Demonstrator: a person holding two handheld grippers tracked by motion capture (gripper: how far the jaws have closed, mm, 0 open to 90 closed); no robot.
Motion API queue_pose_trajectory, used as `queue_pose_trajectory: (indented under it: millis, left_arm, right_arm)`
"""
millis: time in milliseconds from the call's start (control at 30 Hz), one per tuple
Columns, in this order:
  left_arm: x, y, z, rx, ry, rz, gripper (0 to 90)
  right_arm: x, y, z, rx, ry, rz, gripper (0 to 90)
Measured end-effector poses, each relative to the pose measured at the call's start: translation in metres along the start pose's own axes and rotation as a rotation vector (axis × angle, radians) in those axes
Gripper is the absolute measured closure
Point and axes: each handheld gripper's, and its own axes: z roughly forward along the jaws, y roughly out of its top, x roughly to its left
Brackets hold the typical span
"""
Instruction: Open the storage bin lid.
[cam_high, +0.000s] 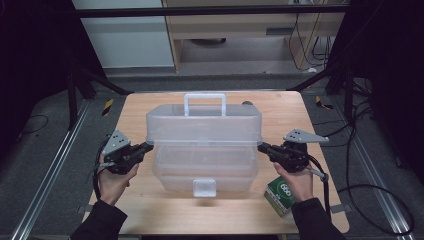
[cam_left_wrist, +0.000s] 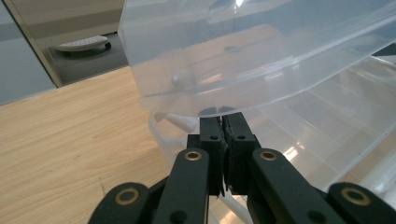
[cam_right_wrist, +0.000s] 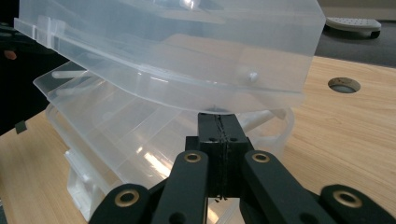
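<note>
Table edges: the clear plastic box (cam_high: 204, 150) stands mid-table (cam_high: 150, 205), with bare wood at both sides and a strip in front; the far rim of the table lies just behind the box.
Side room: the left gripper (cam_high: 148, 146) meets the box's left end, the right gripper (cam_high: 261, 146) its right end, each hand over open wood.
Front corner: a green carton (cam_high: 281, 195) lies near the table's front right corner, just beside the right hand (cam_high: 295, 181).
Box shape: translucent, with rounded corners; the upper tier with its white handle (cam_high: 205, 102) sits back and above a ribbed lower tray, and a latch tab is at the front.
Table surface: pale wood grain, with a round hole (cam_right_wrist: 344, 85) near the far right.
Left gripper jaws: pressed together, with the tips under the upper tier's rim (cam_left_wrist: 219, 100); nothing is seen between them.
Right gripper jaws: pressed together, with the tips against the underside of the upper tier's rim (cam_right_wrist: 219, 105).
Hand pose: both forearms come in from the near edge, and the grippers are level and point inward at each other.
</note>
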Motion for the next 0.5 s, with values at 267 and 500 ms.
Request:
queue_pose_trajectory:
  millis: [267,500]
  left_arm:
    - [0.004,-0.014,-0.004,0.024,0.096,0.021,68.9]
    - [0.005,-0.009,0.001,-0.003,0.113,0.023,56.6]
  right_arm:
    - [0.002,-0.002,0.003,0.014,0.001,-0.007,90.0]
    - [0.002,-0.001,0.003,0.015,0.003,-0.007,90.0]
